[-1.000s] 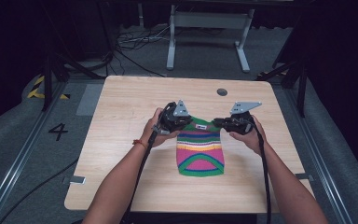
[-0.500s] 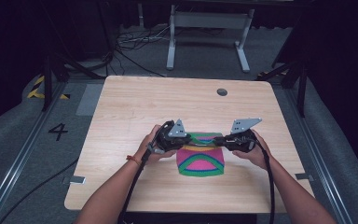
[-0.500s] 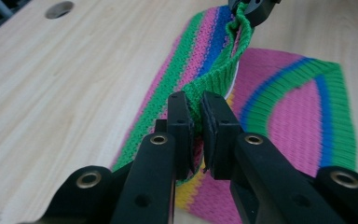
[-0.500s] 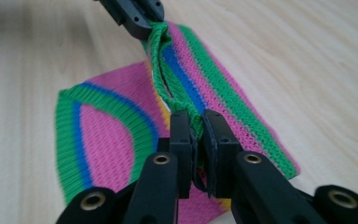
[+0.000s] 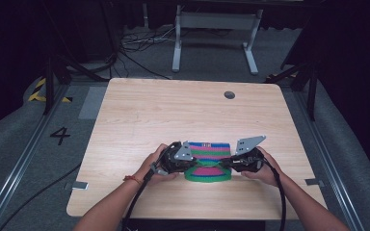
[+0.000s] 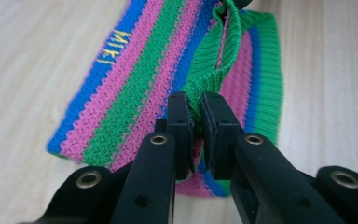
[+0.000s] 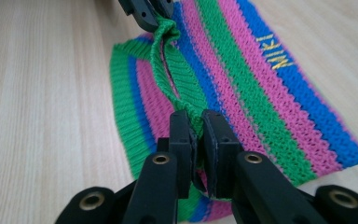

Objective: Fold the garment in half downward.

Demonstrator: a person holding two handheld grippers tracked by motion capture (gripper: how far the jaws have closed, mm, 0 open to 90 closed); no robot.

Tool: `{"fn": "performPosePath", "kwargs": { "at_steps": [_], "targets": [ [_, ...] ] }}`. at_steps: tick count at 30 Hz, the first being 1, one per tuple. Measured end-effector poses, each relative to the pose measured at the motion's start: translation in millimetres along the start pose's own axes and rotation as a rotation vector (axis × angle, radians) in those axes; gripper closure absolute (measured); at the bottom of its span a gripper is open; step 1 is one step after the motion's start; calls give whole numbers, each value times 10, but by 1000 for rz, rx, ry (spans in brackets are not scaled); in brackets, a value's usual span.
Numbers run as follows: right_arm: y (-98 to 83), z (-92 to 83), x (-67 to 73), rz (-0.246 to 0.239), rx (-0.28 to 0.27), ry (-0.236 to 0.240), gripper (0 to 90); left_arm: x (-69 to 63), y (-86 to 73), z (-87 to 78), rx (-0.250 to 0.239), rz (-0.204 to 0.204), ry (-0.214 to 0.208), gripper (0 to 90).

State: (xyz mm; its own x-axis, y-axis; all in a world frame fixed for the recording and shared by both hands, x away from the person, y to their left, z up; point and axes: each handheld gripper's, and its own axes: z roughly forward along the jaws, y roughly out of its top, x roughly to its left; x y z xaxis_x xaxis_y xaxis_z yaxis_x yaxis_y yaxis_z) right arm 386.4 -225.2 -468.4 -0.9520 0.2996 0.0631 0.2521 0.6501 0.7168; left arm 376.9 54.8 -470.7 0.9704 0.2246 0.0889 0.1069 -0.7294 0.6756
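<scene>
A striped knit (image 5: 208,166) in pink, green and blue lies near the near edge of the table (image 5: 173,115), a little right of its middle. It is folded over: its green ribbed hem is lifted and doubled toward the near side, while the far part lies flat on the wood. Yellow letters sit on a blue stripe at the far side.

The left hand-held gripper (image 6: 196,126) has its jaws closed on the green hem at the knit's left end; the left gripper view shows the fabric pinched between the two black pads. The right hand-held gripper (image 7: 196,135) is clamped the same way on the hem at the right end, with a ridge of green rib running from it across to the other gripper's jaws at the far side of that view.

In the high view the left hand (image 5: 151,166) and right hand (image 5: 265,168) sit low over the table on either side of the knit, grippers pointing inward toward each other, roughly level. Both forearms come in from the near edge, angled inward, and a black cable trails back along each.
</scene>
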Motion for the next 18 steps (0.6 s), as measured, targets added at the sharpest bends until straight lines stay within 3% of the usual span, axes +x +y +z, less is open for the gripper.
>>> {"fn": "performPosePath", "kwargs": {
  "at_steps": [7,13,15,16,18],
  "targets": [
    [-98,46,98,-13,42,15,795,-115,-44,38,46,18,-9,803],
    [-175,10,116,0,57,17,750,-173,-81,32,50,14,-12,768],
    [-217,-11,133,8,58,17,743,-200,-83,21,55,16,-13,729],
    [-245,-30,141,17,52,12,738,-231,-85,17,59,1,1,655],
    [-256,-39,148,15,51,13,738,-254,-105,8,59,-2,-1,634]
  ]
}}
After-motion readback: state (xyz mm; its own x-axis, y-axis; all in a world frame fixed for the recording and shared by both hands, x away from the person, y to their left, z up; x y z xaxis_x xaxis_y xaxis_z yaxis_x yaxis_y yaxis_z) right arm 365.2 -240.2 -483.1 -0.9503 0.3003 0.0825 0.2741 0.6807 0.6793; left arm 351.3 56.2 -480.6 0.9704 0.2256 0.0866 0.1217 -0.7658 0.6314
